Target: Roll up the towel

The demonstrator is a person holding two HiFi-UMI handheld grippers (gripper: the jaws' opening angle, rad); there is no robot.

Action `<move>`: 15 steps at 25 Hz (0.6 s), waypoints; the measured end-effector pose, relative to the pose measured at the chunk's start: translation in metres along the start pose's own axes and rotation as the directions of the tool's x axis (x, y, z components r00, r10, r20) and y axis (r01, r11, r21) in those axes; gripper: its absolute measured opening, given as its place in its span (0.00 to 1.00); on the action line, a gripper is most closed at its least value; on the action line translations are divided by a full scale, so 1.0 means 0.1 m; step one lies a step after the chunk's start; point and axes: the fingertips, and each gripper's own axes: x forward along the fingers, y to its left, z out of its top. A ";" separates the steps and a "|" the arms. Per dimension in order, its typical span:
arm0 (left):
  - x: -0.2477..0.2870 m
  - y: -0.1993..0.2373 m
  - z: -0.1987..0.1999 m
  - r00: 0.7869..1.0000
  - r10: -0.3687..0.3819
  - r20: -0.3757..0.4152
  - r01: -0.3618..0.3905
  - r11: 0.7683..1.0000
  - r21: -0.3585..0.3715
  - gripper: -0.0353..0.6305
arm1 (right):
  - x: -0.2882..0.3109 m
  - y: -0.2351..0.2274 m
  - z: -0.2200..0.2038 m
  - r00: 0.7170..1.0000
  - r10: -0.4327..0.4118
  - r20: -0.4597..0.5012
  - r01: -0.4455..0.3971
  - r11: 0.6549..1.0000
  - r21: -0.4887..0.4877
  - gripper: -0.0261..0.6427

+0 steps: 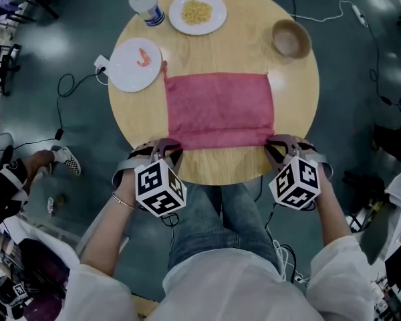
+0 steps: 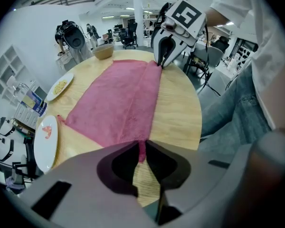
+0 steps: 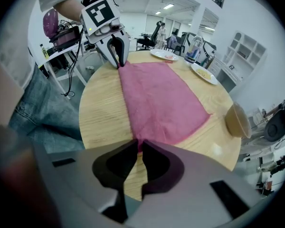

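A pink towel [image 1: 218, 107] lies spread flat on the round wooden table [image 1: 294, 92], its near edge toward me. My left gripper [image 1: 167, 146] is shut on the towel's near left corner [image 2: 141, 148], pinched between the tips. At the near right corner [image 3: 138, 144] my right gripper [image 1: 276, 146] is shut on the cloth in the same way. Both grippers point steeply down at the table's front edge. Each gripper view shows the other gripper [image 2: 162, 56] [image 3: 118, 53] at the far end of the towel's [image 2: 121, 103] [image 3: 164, 103] near edge.
At the table's back left a white plate with a shrimp [image 1: 135, 64] touches the towel's far left corner. A plastic bottle [image 1: 145, 3], a plate of yellow food [image 1: 197, 12] and a tan bowl [image 1: 291, 40] stand behind. Cables lie on the floor round the table.
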 end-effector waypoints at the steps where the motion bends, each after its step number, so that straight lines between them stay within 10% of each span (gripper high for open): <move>1: 0.00 0.01 0.00 1.000 0.002 0.003 -0.002 1.000 -0.007 0.13 | 0.00 0.00 0.00 1.000 0.000 -0.001 0.000 1.000 -0.001 0.09; 15: -0.13 -0.50 -0.11 0.991 -0.131 -0.001 0.131 0.991 -0.041 0.08 | -0.18 0.48 -0.17 0.989 0.142 -0.048 -0.140 0.990 0.032 0.06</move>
